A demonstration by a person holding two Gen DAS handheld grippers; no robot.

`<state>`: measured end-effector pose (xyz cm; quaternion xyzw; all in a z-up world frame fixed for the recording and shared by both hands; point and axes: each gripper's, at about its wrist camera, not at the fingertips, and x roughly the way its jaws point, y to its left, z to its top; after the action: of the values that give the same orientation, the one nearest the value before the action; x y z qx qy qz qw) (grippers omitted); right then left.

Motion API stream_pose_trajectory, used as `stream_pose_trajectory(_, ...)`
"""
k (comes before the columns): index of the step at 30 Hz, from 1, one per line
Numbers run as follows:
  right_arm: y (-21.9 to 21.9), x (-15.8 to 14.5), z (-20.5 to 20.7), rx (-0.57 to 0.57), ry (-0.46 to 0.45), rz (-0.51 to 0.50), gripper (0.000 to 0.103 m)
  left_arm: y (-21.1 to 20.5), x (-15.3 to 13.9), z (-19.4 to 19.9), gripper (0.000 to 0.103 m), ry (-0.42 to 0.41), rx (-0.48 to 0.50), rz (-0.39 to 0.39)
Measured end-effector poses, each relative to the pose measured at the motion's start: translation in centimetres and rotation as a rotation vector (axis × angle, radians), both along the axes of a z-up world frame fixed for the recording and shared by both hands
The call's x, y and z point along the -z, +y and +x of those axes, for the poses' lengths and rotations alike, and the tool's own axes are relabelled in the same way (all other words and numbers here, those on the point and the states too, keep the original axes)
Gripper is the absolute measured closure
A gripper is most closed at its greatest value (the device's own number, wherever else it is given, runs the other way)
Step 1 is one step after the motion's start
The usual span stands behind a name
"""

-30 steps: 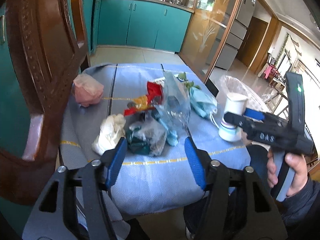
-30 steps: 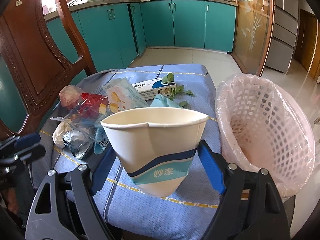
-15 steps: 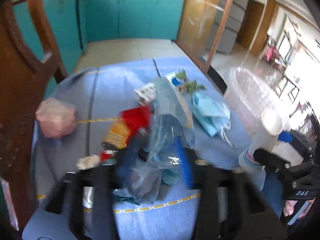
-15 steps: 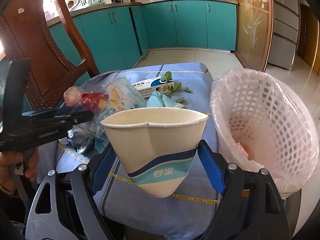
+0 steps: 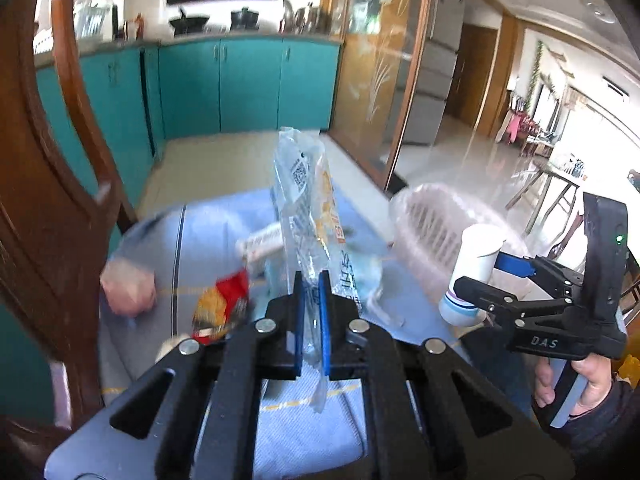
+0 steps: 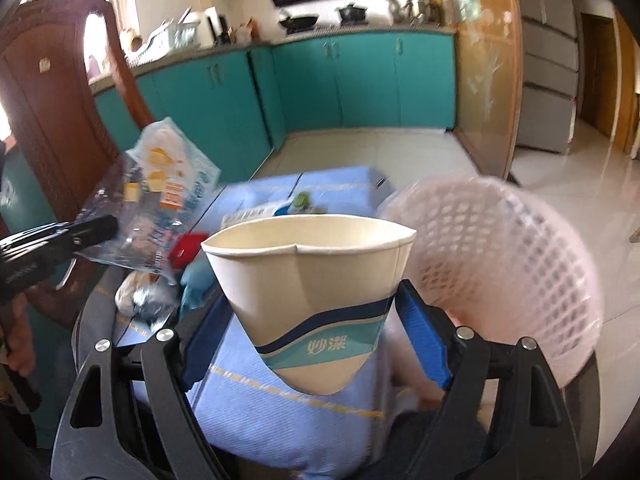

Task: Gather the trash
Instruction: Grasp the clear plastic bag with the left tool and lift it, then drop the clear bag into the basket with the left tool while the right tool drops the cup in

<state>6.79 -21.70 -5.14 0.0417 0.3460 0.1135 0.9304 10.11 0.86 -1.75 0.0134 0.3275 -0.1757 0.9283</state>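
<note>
My left gripper (image 5: 311, 280) has its jaws closing, and the blue pads pinch a clear printed plastic bag (image 5: 308, 200). The bag stands up above the blue cloth, lifted off the trash heap. In the right wrist view the same bag (image 6: 168, 184) hangs from the left gripper (image 6: 108, 224) at the left. My right gripper (image 6: 316, 320) is shut on a white paper cup (image 6: 312, 272) with a blue band, squeezed oval. A pink mesh basket (image 6: 500, 260) lined with plastic stands just right of the cup. The left wrist view also shows the cup (image 5: 476, 264) and basket (image 5: 432, 224).
On the blue cloth table (image 5: 304, 432) lie a red wrapper (image 5: 224, 300), a pink crumpled wad (image 5: 128, 286) and a long box (image 5: 260, 242). A teal item (image 6: 196, 280) and foil scrap (image 6: 140, 300) lie nearby. A wooden chair back (image 5: 48, 200) rises at left.
The left gripper went from wide open to closed on the clear bag and raised it off the heap. The right gripper, still holding the cup, rose a little beside the basket.
</note>
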Motion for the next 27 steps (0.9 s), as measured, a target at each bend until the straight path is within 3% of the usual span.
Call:
stream_pose_trajectory(9,-8.9,-2.8,-2.7,0.247,-0.088,-0.059,0.022,-8.8,-2.1,3.0,0.095,-0.025,0.199,-0.045)
stream_pose_trajectory(11,-11.2,-2.7,-3.6,0.309,-0.083,-0.057,0.022,-12.0,-1.3,4.4,0.095,0.017,0.261,-0.067)
stream_pose_trajectory(18,-15.3,-1.8,-5.6,0.409,-0.055,-0.041,0.022,-19.8,2.4,6.6,0.094,0.097,0.34,-0.017)
stream_pose_trajectory(22,-15.5,-1.2,-5.2,0.408,-0.042,-0.023,0.022,-20.3,3.5,7.0,0.065,0.097,0.322,0.006)
stream_pose_trajectory(27,-14.0,-0.8,-3.1,0.351,-0.035,-0.026,0.022,-17.2,2.3,5.8,0.043,0.033,0.232,0.046)
